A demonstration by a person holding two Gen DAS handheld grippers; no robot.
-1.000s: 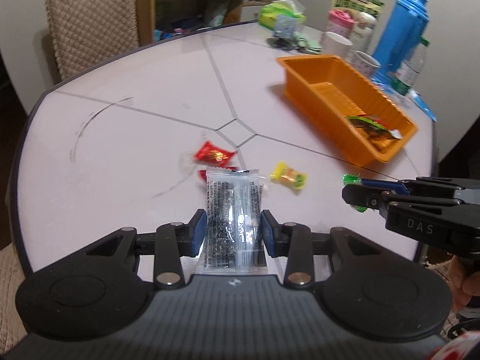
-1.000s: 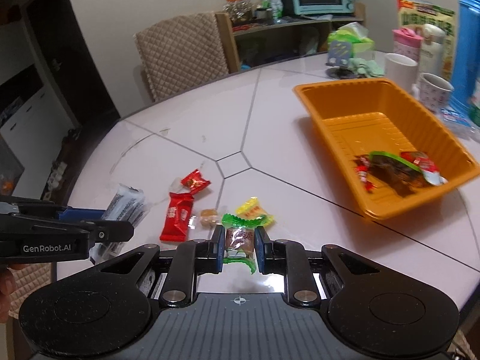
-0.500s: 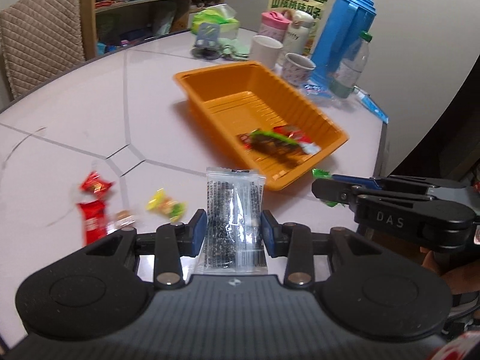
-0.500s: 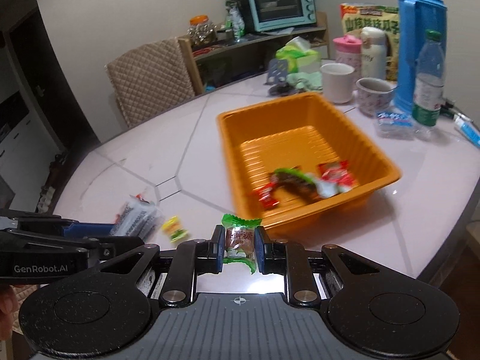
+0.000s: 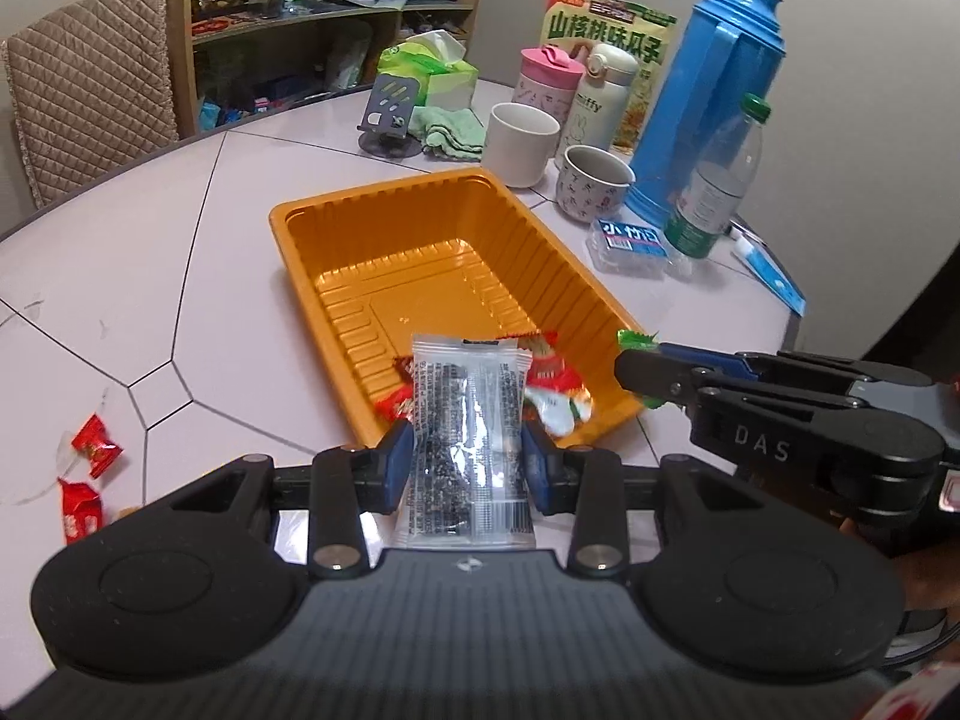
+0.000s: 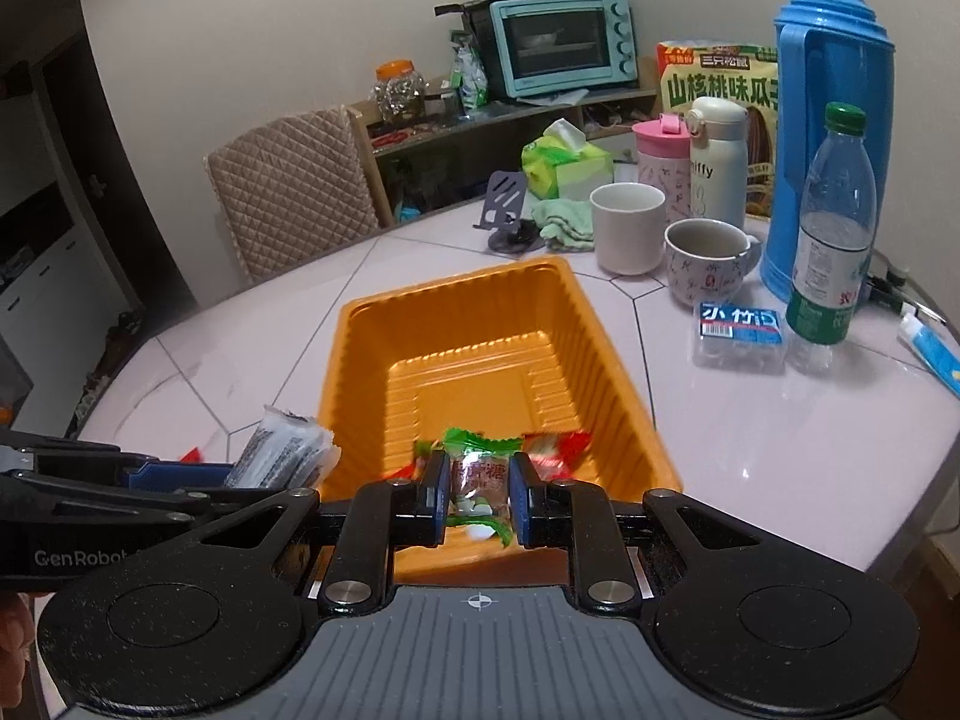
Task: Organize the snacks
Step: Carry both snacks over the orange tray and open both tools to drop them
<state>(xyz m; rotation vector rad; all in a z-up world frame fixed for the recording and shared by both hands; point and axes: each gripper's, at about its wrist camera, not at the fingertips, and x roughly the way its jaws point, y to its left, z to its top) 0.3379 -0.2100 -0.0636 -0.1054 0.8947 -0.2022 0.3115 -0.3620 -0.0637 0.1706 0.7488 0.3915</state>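
- Two claws above the near end of an orange plastic tray (image 5: 312, 252), each clamped on one snack.
- Pale tiled surface (image 5: 180, 192) carrying the tray in the middle, with cups, bottles and a flask crowded along its far right edge.
- Blue thermos flask (image 5: 714, 96) upright behind a clear water bottle (image 5: 717, 180), well apart from the tray.
- Tray holding a few red-and-white wrapped candies (image 5: 555, 384) at its near end; far end bare.
- Left claw (image 5: 468, 462) pressed on both sides of a clear sachet of black sesame sticks (image 5: 465, 438), sachet upright, over the tray's near rim.
- Right claw (image 6: 478, 495) closed tight on a green-ended wrapped candy (image 6: 478, 477), just over the tray's near wall; beside the left claw, not touching.
- White mug (image 6: 627, 228) and patterned cup (image 6: 708, 261) near the tray's far right corner.
- Loose on the surface left of the tray: two red wrapped candies (image 5: 96, 450), apart from it.
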